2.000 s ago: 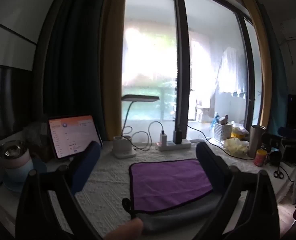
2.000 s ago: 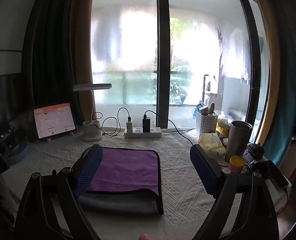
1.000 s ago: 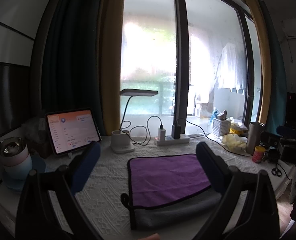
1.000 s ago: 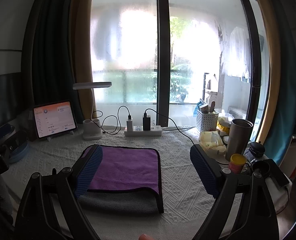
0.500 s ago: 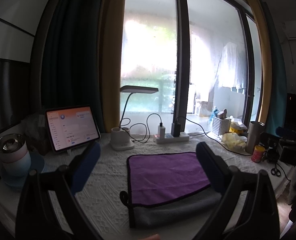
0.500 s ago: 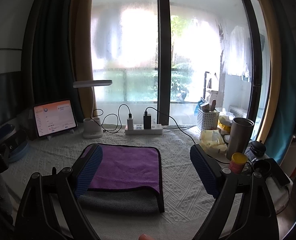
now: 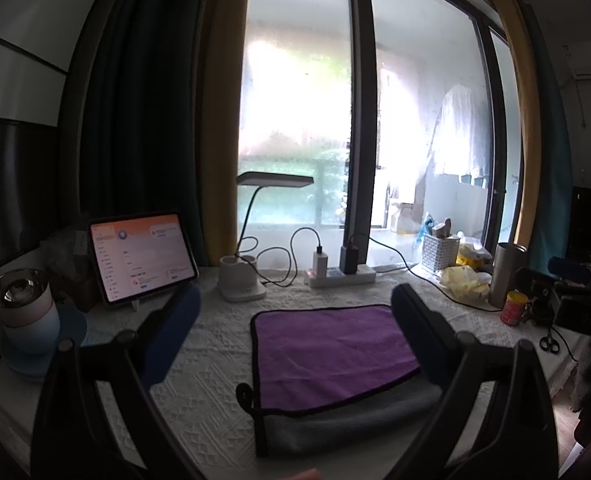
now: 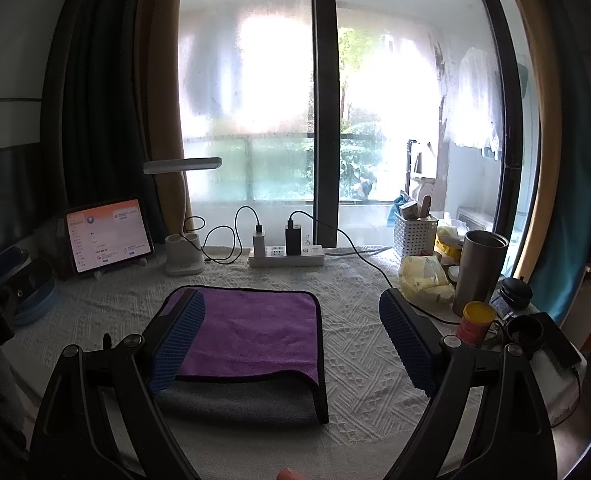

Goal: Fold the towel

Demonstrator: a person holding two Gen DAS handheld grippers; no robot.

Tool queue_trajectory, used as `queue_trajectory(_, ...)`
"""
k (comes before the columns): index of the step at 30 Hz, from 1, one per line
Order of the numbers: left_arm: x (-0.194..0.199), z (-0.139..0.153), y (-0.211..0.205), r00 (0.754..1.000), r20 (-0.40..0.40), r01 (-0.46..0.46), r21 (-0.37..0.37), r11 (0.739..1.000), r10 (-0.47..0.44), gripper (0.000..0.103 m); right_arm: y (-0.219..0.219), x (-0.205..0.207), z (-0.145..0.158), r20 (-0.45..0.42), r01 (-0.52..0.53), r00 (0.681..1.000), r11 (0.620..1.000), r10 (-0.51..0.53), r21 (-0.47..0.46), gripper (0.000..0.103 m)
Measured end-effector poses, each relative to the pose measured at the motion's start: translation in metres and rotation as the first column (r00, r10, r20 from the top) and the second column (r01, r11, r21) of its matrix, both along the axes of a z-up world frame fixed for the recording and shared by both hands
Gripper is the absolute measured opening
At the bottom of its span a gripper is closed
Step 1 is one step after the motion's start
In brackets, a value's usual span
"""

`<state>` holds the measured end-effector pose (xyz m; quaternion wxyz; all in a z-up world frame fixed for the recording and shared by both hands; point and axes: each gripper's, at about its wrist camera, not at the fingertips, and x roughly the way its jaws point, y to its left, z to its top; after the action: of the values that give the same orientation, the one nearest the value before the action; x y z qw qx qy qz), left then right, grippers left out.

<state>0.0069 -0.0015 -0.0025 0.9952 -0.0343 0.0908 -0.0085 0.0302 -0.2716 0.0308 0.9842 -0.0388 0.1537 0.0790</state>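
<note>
The towel [image 7: 331, 344] [image 8: 251, 330] lies flat on the tabletop [image 7: 199, 384] [image 8: 359, 364], near its front edge and about midway between its left and right edges. It is folded over on itself: a purple upper layer with dark piping along its border covers most of a grey lower layer, which shows as a strip along the near side. A small dark loop sticks out at its near left corner.

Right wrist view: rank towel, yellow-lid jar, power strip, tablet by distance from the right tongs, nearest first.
1. Towel, just ahead, under the left finger of the right tongs.
2. Yellow-lid jar, right.
3. Power strip, far centre.
4. Tablet, far left.
</note>
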Motion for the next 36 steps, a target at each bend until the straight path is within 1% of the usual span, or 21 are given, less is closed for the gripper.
queue_trajectory(24, -0.0013, -0.0007, 0.0020, 1.000, 0.002, 0.000, -0.003, 1.000, 0.000, 0.097, 0.0015, 0.0016, 0.0014, -0.007, -0.010, 1.000, 1.000, 0.010, 0.001, 0.091)
queue_trajectory(36, 0.0032, -0.0051, 0.0022, 1.000, -0.016, -0.005, -0.004, 1.000, 0.005, 0.097, 0.0016, 0.0050, -0.0014, -0.018, -0.013, 1.000, 1.000, 0.013, 0.003, 0.091)
